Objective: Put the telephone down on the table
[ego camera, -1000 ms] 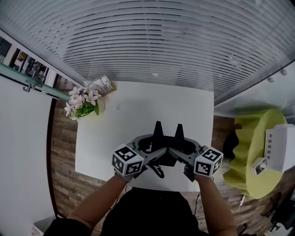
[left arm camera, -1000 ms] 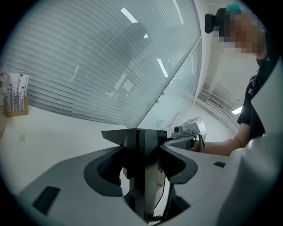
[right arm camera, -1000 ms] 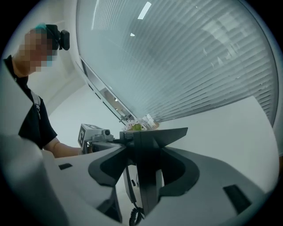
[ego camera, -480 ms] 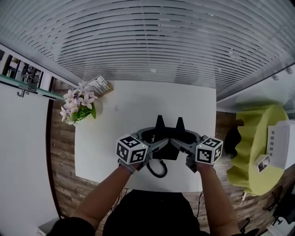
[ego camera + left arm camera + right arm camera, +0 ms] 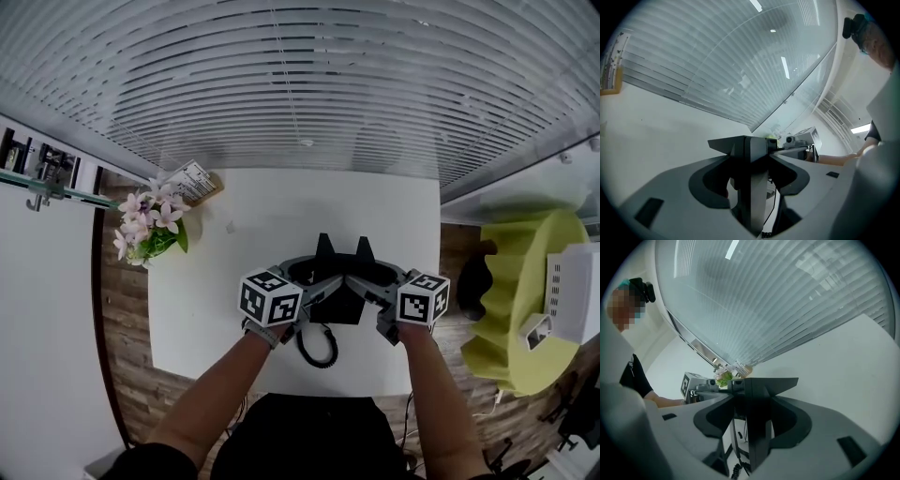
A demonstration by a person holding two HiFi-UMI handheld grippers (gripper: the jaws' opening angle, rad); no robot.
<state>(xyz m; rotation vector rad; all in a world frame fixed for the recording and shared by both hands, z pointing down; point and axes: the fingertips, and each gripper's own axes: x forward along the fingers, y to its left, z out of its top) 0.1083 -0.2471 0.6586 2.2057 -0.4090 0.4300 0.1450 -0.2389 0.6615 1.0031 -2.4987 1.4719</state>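
Observation:
A black telephone hangs over the near half of the white table, held from both sides. My left gripper is shut on its left edge and my right gripper is shut on its right edge. In the left gripper view the telephone stands as a dark slab between the grey jaws, and the right gripper view shows the telephone the same way. Its coiled cord droops toward the table's near edge. Whether the base touches the table I cannot tell.
Pink flowers in a vase stand at the table's far left corner beside a small printed box. A yellow-green chair carrying a white device sits to the right. Window blinds run behind the table.
Both grippers have come down together with the telephone and moved a little farther over the table. The coiled cord now shows more fully below the phone.

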